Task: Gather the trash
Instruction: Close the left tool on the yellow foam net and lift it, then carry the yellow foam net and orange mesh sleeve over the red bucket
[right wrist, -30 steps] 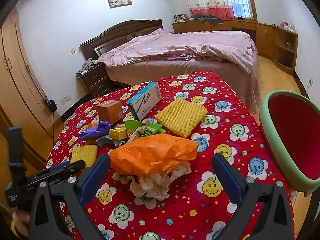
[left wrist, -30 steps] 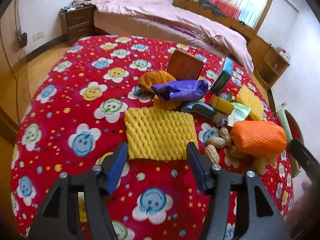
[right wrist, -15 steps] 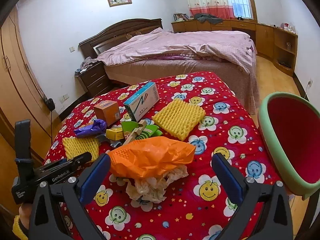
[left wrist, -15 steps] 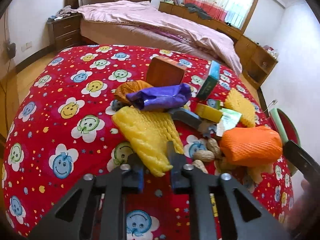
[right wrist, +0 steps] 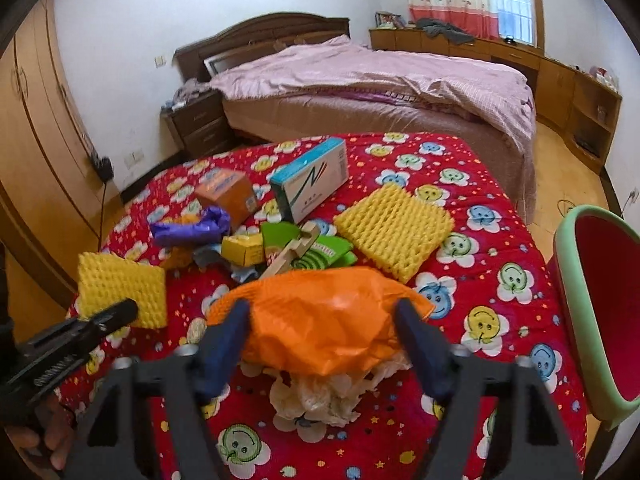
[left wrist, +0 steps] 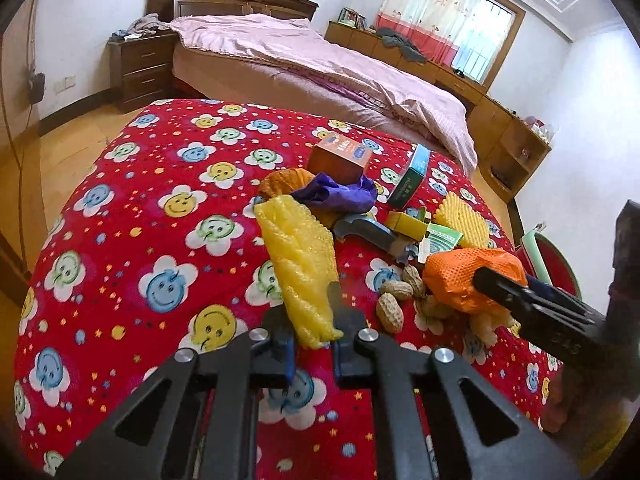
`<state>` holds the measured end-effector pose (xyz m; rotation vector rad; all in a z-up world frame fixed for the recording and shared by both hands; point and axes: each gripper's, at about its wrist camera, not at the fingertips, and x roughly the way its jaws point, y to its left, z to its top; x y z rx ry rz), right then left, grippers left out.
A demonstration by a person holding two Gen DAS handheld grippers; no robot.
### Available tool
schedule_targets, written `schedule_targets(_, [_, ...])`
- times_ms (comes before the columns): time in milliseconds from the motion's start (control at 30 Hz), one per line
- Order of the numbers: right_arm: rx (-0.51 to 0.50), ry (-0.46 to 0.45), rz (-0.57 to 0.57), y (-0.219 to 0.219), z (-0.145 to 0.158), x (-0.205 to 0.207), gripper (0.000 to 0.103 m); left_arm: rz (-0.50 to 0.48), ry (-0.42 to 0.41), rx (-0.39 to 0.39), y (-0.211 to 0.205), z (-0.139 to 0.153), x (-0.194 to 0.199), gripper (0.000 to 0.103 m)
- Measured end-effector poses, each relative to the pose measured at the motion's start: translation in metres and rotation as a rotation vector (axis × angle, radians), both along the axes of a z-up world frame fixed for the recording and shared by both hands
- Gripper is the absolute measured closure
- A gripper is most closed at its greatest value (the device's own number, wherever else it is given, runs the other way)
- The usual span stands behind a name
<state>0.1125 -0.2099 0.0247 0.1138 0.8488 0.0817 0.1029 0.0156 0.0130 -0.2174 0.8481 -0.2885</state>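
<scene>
On the red smiley-flower tablecloth [left wrist: 140, 240] lies a pile of trash. My left gripper [left wrist: 314, 320] is shut on the near end of a yellow foam net [left wrist: 300, 264], which is bunched and raised off the cloth. The right wrist view shows that net [right wrist: 120, 288] at the left, hanging from the left gripper [right wrist: 100, 320]. My right gripper [right wrist: 322, 312] straddles an orange plastic bag [right wrist: 320, 328]. Its jaws are closing, with the bag between them and the pads at its flanks. Crumpled pale paper [right wrist: 320, 396] sits under the bag.
A green-rimmed red bin [right wrist: 592, 308] stands past the table's right edge. The pile holds a second yellow foam net [right wrist: 394, 228], a teal box [right wrist: 310, 184], an orange box [right wrist: 230, 194], a purple wrapper [right wrist: 192, 228] and peanuts [left wrist: 394, 300]. A bed stands behind.
The left jaws closed on the yellow foam net, which bunched and lifted off the cloth. The right gripper moved in over the orange bag and its jaws narrowed around it.
</scene>
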Motion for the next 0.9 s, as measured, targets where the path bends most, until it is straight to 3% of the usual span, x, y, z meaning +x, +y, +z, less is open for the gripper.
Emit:
schedule_targets(233, [0.001, -0.029, 0.014, 0.000, 0.008, -0.009, 0.079, 0.002, -0.009, -0.028, 0.004, 0.008, -0.008, 0.091])
schedule_targets(333, [0.027, -0.057, 0.009, -0.006, 0.019, -0.015, 0.088, -0.005, -0.026, -0.031, 0.003, 0.015, -0.012, 0.091])
schedule_targets(600, [0.112, -0.136, 0.012, -0.020, 0.053, -0.032, 0.090, -0.032, -0.066, -0.047, 0.000, 0.036, -0.021, 0.091])
schedule_targets(900, [0.137, -0.207, -0.002, -0.030, 0.086, -0.050, 0.090, -0.076, -0.107, -0.059, -0.009, 0.061, -0.027, 0.091])
